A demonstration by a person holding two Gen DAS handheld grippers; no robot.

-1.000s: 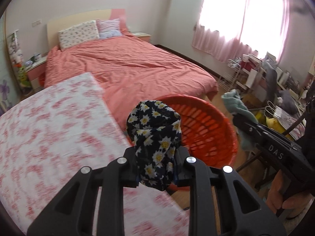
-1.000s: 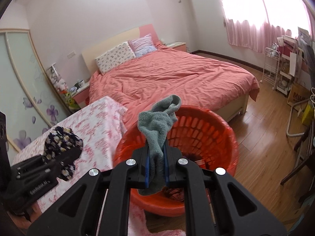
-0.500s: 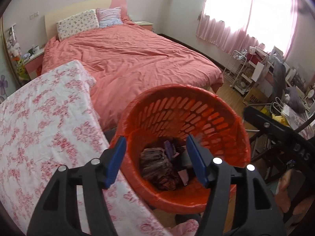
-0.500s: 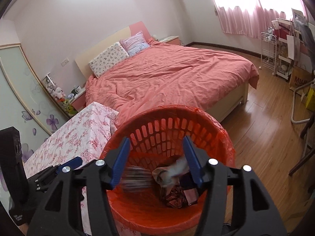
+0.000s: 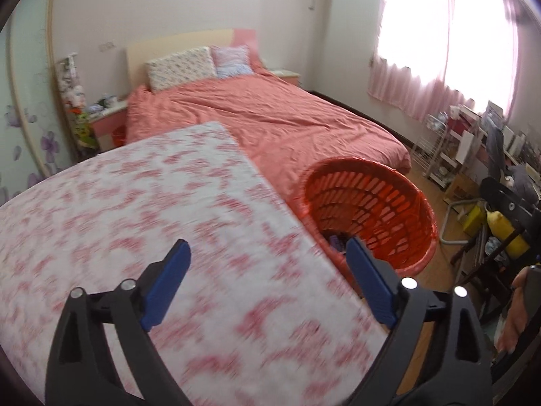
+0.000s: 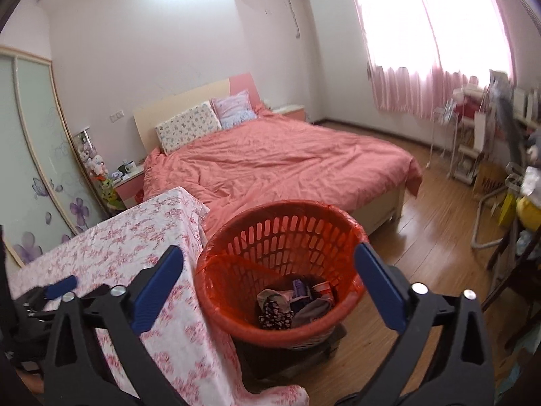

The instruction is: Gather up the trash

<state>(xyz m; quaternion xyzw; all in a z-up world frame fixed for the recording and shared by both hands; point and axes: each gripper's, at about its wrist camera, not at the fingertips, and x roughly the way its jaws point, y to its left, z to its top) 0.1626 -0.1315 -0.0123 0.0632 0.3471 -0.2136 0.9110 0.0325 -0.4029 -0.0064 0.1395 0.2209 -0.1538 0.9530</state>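
Orange basket [image 6: 284, 237] beside the flowered surface [image 5: 135, 203] now holds the dropped cloths [image 6: 290, 308]. Both the left hand-held gripper [image 5: 267, 284] and right hand-held gripper [image 6: 270, 291] have just been opening and stand wide, empty; a second ago each pinched a cloth. The drop looks done; next, find more trash.

No text, label, brand or number can be read on anything in either view; blur hides small details.
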